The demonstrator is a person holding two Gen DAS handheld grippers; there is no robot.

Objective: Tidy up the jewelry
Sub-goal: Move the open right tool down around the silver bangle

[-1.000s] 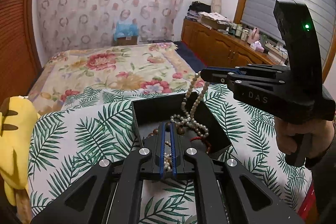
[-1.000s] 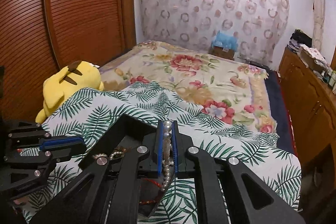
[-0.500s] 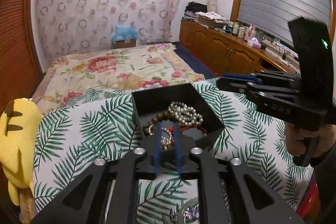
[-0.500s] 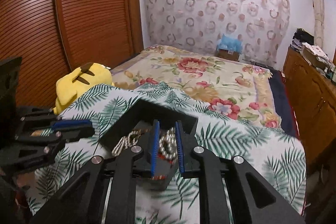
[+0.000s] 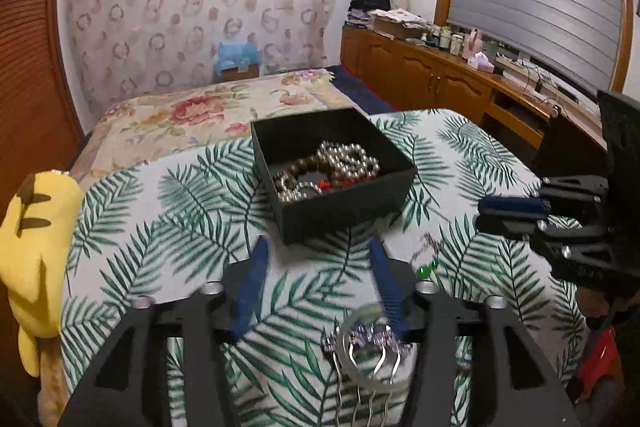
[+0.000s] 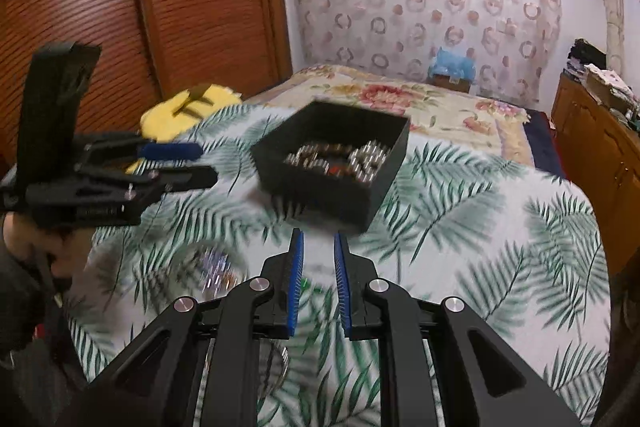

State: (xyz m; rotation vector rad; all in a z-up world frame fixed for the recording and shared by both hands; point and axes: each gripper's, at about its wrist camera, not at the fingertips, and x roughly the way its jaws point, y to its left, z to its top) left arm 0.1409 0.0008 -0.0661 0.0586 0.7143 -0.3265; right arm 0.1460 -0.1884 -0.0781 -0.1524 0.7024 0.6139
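a black open box (image 5: 344, 203) sits on the palm-leaf cloth (image 5: 168, 219) that covers the table, and inside it lie a heap of pearl beads (image 5: 348, 159), a strand of brown wooden beads (image 5: 304, 165) and a bit of red cord. the left gripper (image 5: 320, 259) hangs just short of the box's near wall, its blue-padded jaws spread wide after having just been opening, with only cloth between them. beside its right finger, on the cloth, lie a clear bangle (image 5: 370, 347) with a purple-stoned hair comb (image 5: 366, 341) across it, and a small piece with green beads (image 5: 427, 269) a little further off. the right gripper (image 6: 319, 269) points at the near corner of the box from the other side; its jaws stand slightly parted and grasp nothing. in the right wrist view the box (image 6: 332, 163) is blurred, and the left gripper (image 6: 188, 163) shows side-on to the left with a hand (image 6: 28, 239) under it. a yellow plush toy (image 5: 32, 251) leans at the cloth's left edge, and a floral bedspread (image 5: 192, 115) lies beyond the box.
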